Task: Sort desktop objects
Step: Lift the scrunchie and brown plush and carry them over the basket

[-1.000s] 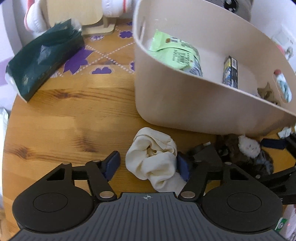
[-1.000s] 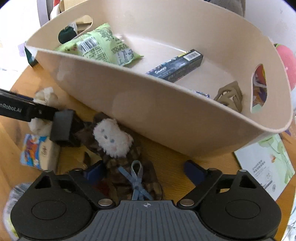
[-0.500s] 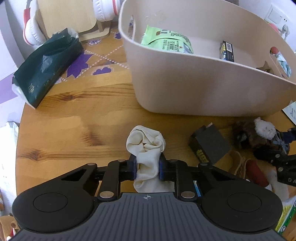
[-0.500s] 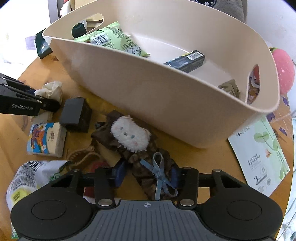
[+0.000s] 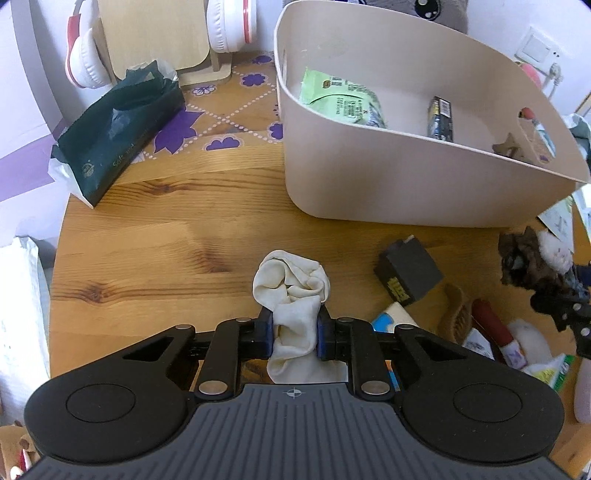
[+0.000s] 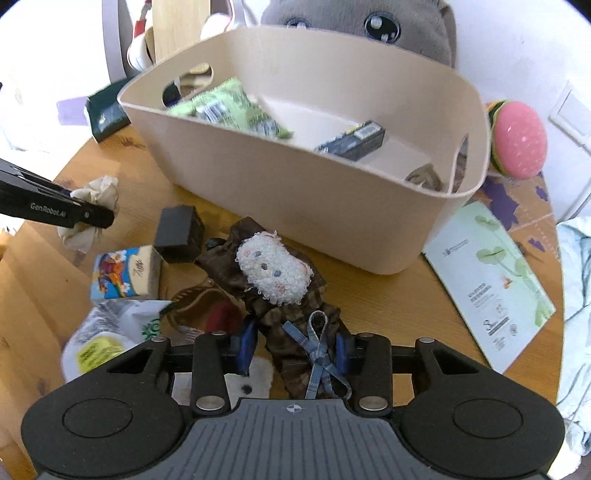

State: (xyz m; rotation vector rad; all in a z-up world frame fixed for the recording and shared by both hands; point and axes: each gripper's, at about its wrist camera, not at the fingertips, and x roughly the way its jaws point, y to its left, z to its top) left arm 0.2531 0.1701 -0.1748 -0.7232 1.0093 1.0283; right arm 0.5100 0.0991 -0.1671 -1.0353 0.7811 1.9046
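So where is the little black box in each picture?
Left wrist view: the black box lies on the table at right of centre, below the beige bin's front wall, right of the cream cloth.
Right wrist view: the black box sits left of centre, between the cream cloth and the plush toy.
Shared landmark: the beige bin.

White headphones [image 5: 231, 26] hang on a wooden stand [image 5: 155, 33] at the table's back edge, a big grey plush toy [image 6: 369, 26] sits behind the bin, and a white wall socket [image 5: 537, 50] shows at the right
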